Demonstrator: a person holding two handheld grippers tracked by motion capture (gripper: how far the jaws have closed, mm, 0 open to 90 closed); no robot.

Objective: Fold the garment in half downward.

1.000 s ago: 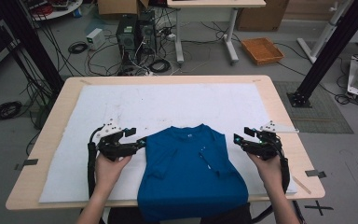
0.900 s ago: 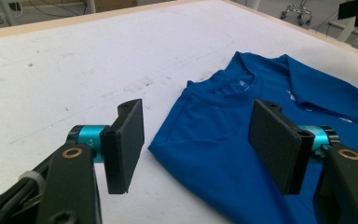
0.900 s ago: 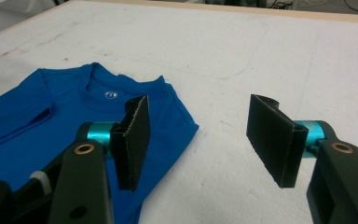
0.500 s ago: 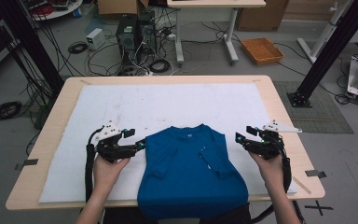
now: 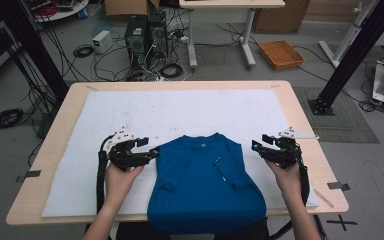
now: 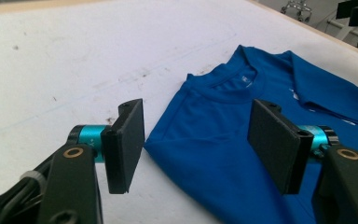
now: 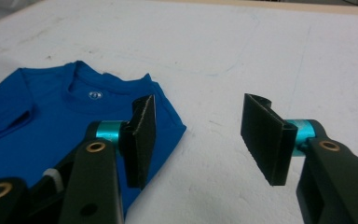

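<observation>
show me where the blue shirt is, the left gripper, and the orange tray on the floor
blue shirt (image 5: 200, 185), high view, middle of its front.
left gripper (image 5: 152, 151), high view, between its fingertips.
orange tray (image 5: 269, 47), high view, its near-left rim.

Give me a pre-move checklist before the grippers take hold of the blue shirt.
1. Left gripper open over the blue shirt's shoulder edge: ok.
2. Right gripper open, jaws just been closing, nothing between them: ok.
3. Right gripper lined up on the shirt's edge: not ok, it sits partly off it, over the white mat.
4. Shirt lies flat: not ok, both sleeves are folded in.
5. Shirt's hem on the table: not ok, it hangs over the near edge.
</observation>
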